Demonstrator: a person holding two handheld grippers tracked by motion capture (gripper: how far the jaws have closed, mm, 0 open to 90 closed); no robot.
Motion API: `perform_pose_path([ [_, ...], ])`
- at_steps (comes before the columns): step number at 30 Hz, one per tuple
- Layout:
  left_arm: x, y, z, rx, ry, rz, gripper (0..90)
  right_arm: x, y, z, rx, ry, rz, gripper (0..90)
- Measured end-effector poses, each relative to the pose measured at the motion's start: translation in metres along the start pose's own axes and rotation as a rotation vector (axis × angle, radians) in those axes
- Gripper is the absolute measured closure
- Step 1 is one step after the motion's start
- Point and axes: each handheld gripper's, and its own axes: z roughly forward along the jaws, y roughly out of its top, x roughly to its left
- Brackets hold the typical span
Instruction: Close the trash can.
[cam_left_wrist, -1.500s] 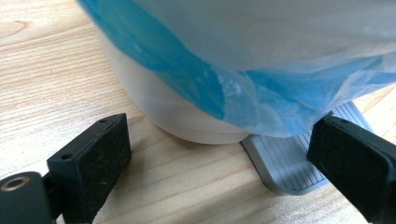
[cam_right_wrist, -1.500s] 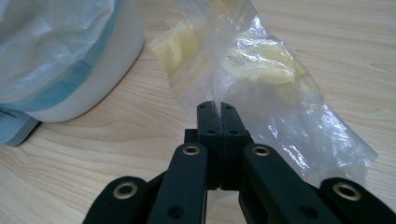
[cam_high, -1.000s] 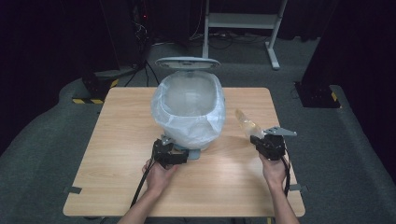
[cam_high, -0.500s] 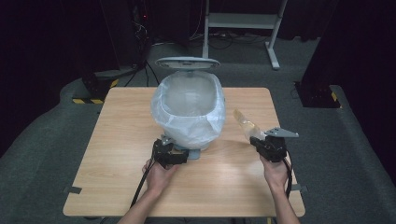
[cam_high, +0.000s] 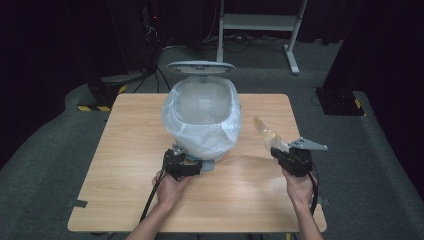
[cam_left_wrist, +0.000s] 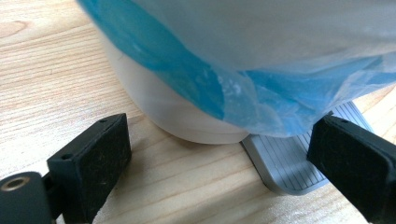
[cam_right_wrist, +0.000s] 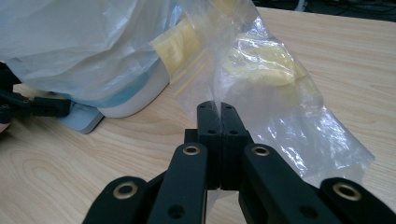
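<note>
While the left gripper (cam_high: 192, 166) rests on the table (cam_high: 125, 150) at the foot of the pedal bin (cam_high: 202, 117), its jaws stand spread, one to each side of the grey foot pedal (cam_left_wrist: 289, 163), pads clear of it. Pedal bin: white body, pale plastic liner (cam_high: 200, 130) folded over the rim, lid (cam_high: 200, 66) raised, set at the middle of the table toward its far edge. Right gripper (cam_right_wrist: 217, 112): jaws pressed together, pinching the edge of a clear zip bag (cam_right_wrist: 261, 84) with yellowish contents. Bag held up above the table near its right edge, just beside the bin's right flank, slanting toward the rim.
</note>
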Motion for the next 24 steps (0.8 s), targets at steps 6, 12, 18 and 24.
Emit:
perform_pose_path([
  [6, 0.0, 0.0, 0.0, 0.0, 0.0, -0.003, 6.2, 0.003, 0.002, -0.007, -0.013, 0.011, -0.002, 90.0],
  [12, 0.0, 0.0, 0.0, 0.0, 0.0, 0.0, 6.3, 0.004, 0.005, -0.015, -0.03, 0.025, -0.001, 90.0],
  [18, 0.0, 0.0, 0.0, 0.0, 0.0, -0.003, 6.3, 0.008, 0.01, -0.02, -0.041, 0.04, -0.009, 90.0],
  [24, -0.001, 0.0, 0.001, -0.008, -0.001, -0.013, 6.3, 0.012, 0.019, -0.025, -0.053, 0.062, -0.018, 90.0],
])
